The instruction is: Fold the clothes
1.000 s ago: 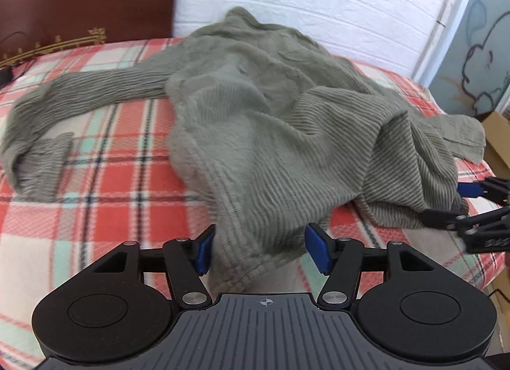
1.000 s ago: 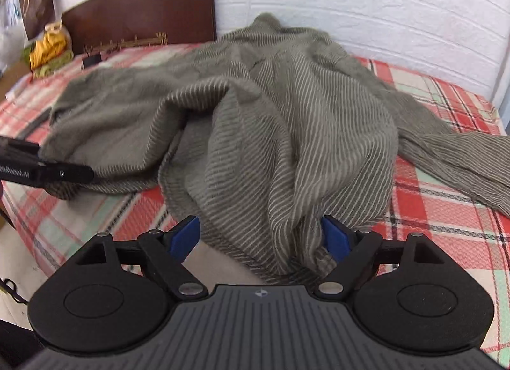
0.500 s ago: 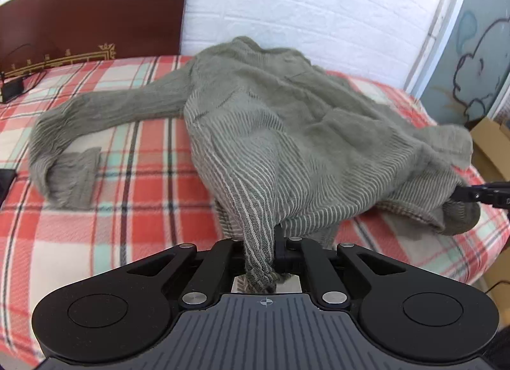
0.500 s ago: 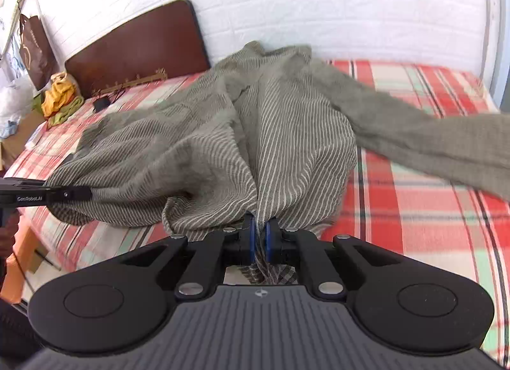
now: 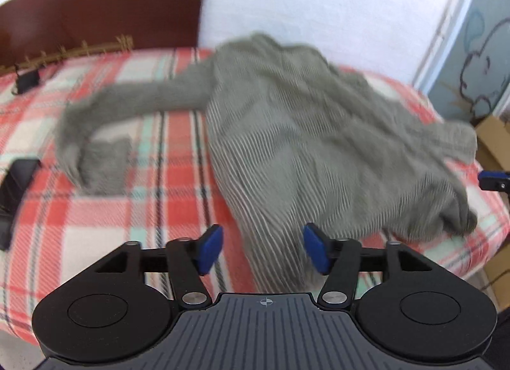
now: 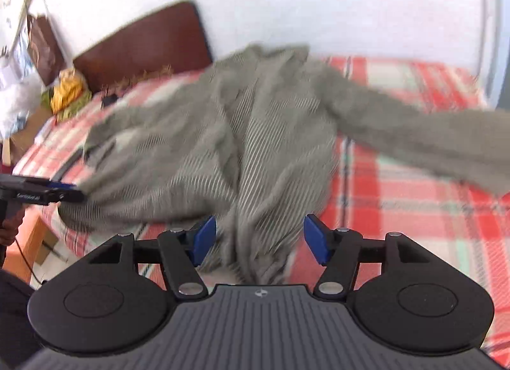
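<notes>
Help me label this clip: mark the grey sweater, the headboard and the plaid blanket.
grey sweater [image 5: 302, 134]: left wrist view, its body.
headboard [image 5: 102, 9]: left wrist view, its panel.
plaid blanket [image 6: 414, 210]: right wrist view, bare patch.

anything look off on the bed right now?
The grey ribbed sweater is far from folded: it lies bunched across the plaid bedspread, one sleeve flung out toward the headboard. Its hem sits between the opening jaws of both the left gripper and the right gripper, no pad pressing. No damage visible.
</notes>
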`<state>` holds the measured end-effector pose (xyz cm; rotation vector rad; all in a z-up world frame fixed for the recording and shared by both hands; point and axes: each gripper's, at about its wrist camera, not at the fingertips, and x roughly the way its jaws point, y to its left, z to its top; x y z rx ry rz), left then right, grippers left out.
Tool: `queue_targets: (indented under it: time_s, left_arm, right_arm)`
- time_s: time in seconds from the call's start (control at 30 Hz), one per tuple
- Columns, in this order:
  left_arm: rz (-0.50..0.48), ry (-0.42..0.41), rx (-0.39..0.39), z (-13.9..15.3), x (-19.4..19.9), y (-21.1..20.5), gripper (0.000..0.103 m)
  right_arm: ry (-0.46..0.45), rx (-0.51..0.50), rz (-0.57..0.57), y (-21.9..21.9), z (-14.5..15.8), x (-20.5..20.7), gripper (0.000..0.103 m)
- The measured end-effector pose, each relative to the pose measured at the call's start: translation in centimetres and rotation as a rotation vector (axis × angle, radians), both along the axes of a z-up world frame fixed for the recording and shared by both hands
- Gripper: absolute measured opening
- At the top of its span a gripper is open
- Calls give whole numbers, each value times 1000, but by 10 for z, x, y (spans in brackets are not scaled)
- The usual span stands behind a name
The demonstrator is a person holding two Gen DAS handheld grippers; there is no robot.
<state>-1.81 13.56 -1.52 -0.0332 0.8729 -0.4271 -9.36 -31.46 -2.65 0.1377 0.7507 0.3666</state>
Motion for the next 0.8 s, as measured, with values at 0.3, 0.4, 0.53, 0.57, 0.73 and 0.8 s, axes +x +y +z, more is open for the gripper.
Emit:
queue_targets:
  time_s: [0.3, 0.4, 0.53, 0.57, 0.73, 0.8]
  left_arm:
    - [-9, -159, 126, 44, 68, -14, 80]
    - [-35, -207, 207, 44, 106, -28, 81]
    - [-47, -211, 257, 35, 164, -45, 81]
    - [-54, -211, 264, 32, 178, -49, 81]
    - [-67, -204, 284, 17, 249, -76, 81]
    - [-57, -180, 260, 8, 278, -88, 81]
  right_arm:
    - [-103, 37, -19, -18, 25, 88, 66]
    - [-100, 45, -17, -15, 25, 136, 66]
    - [-83, 42, -16, -9, 20, 203, 66]
    - [-77, 38, -16, -5, 18, 220, 66]
    - [-38, 11, 3, 4, -5, 304, 66]
    - [-22, 11, 9, 7, -15, 334, 66]
